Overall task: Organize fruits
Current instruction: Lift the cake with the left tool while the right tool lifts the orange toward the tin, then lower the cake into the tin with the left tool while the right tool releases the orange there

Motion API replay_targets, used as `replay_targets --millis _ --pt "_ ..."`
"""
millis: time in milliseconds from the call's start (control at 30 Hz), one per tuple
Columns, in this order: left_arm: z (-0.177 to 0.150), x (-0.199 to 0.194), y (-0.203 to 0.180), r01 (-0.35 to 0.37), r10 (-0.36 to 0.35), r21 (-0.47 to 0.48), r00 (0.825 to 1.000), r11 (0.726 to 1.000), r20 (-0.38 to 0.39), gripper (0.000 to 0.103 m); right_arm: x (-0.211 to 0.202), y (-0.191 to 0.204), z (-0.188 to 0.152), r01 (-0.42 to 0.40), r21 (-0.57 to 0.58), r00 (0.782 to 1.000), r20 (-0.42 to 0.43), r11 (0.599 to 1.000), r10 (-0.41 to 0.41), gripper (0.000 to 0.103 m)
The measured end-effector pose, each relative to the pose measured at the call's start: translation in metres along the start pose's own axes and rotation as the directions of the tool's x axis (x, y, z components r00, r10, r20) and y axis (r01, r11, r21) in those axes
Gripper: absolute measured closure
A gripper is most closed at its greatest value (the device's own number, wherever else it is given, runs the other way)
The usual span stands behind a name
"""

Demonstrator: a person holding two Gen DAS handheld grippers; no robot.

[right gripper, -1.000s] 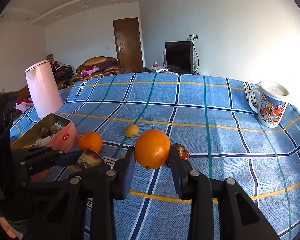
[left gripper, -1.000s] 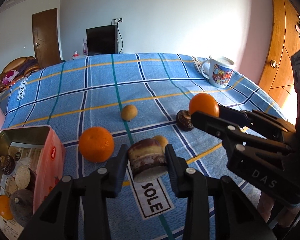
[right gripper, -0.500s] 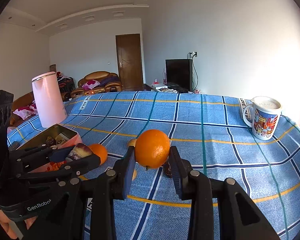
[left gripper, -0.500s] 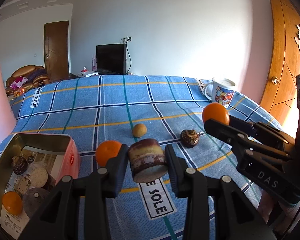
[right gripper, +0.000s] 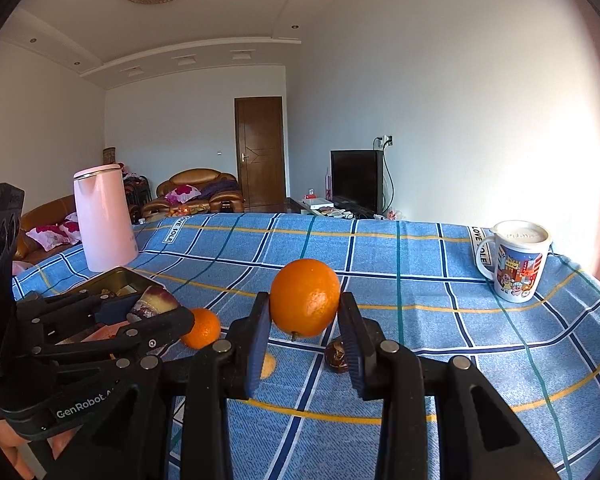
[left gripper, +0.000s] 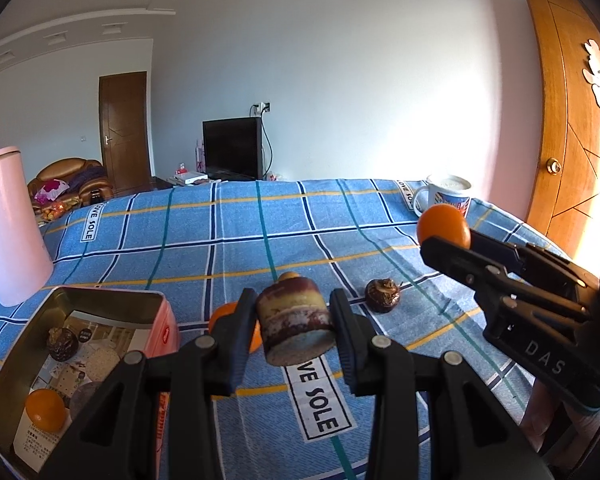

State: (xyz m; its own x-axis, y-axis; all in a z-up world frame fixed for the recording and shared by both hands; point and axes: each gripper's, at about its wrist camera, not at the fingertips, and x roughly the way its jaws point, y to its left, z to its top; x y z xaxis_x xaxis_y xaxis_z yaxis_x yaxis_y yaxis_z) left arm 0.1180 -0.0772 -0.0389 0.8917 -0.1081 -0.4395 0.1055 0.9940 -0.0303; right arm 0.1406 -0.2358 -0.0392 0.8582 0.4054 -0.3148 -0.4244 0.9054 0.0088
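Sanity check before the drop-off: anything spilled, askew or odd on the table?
Nothing spilled or damaged. The mug and pink kettle stand upright. One oddity: the left tongs hold a cut, layered cylindrical chunk, not a whole fruit like the orange in the right tongs.

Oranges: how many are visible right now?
3: one orange in the right gripper, one on the cloth behind the left gripper, one in the tin. More may be hidden.
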Motion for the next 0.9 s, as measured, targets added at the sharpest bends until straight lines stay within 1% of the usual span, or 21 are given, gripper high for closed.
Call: replay_targets --millis 200,267,367,600,900 --pt "-0.002 -0.013 -0.004 -0.029 0.027 0.026 0.998 0.999 0.058 0.064 -0.006 0.002 0.000 0.011 -0.010 0.999 0.031 1.000 -0.010 0.067" --pt "-0.002 -0.017 -0.004 -0.029 0.027 0.031 0.998 0.999 0.064 0.064 -0.008 0.003 0.000 0.015 -0.010 0.999 0.041 1.000 -0.015 0.067" --pt "-0.004 -0.022 0.001 -0.032 0.030 0.029 0.998 0.999 0.064 0.064 -0.010 0.006 0.000 -0.001 0.001 0.999 0.043 1.000 0.001 0.067" --pt "-0.001 -0.042 0.031 -0.061 0.062 -0.016 0.996 0.998 0.065 0.065 -0.010 0.034 0.005 -0.073 -0.023 0.997 0.035 0.997 0.074 0.067" --pt "0.000 -0.068 0.081 -0.106 0.114 -0.103 0.991 0.989 0.075 0.065 -0.004 0.085 0.021 -0.179 -0.073 0.983 0.022 0.981 0.181 0.067"
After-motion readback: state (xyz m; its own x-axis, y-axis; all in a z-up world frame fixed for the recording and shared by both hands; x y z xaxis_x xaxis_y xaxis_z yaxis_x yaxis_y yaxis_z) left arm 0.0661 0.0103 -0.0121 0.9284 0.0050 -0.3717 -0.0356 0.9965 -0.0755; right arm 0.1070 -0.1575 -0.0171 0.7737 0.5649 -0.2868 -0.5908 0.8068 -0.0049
